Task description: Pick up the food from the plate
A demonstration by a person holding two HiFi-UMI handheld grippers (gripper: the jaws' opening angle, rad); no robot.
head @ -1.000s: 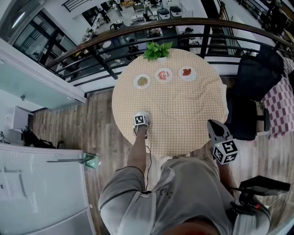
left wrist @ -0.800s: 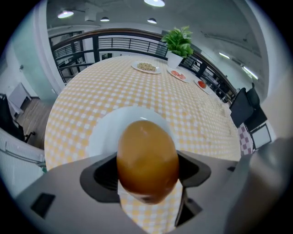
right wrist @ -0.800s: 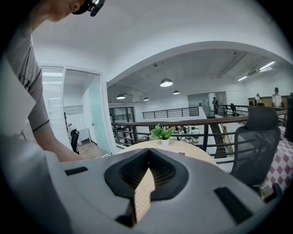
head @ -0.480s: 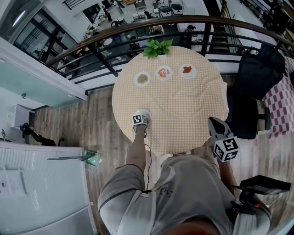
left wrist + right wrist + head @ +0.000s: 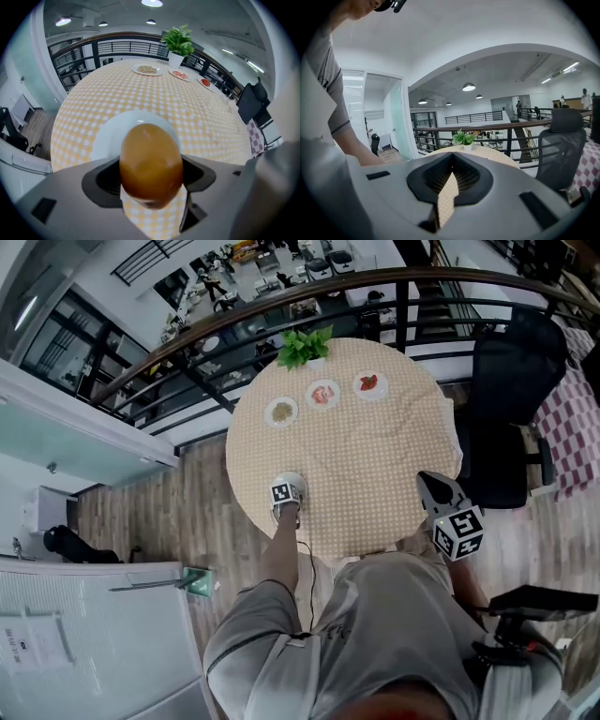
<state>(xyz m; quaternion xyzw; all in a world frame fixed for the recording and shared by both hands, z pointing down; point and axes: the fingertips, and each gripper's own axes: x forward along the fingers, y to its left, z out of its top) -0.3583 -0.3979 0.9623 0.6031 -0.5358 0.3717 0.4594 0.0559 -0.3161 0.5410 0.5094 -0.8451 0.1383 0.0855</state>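
A smooth brown egg-shaped food (image 5: 150, 154) sits between the jaws of my left gripper (image 5: 151, 176), and both pads press on its sides. Just beyond it lies a white plate (image 5: 108, 133) on the yellow checked tablecloth. In the head view the left gripper (image 5: 287, 495) is over that plate (image 5: 292, 479) near the table's front left edge; the food is hidden there. My right gripper (image 5: 433, 491) hangs at the table's front right edge, off the plate. Its jaws (image 5: 451, 176) stand nearly together with nothing between them.
Three small plates with food (image 5: 281, 412) (image 5: 322, 393) (image 5: 370, 383) stand in a row at the far side, and a potted plant (image 5: 302, 346) is behind them. A black office chair (image 5: 511, 409) is right of the round table (image 5: 375, 465). A railing (image 5: 281, 306) curves beyond.
The head view has shifted a little. The left gripper stays over the plate with the food in it, and the right gripper has barely moved.
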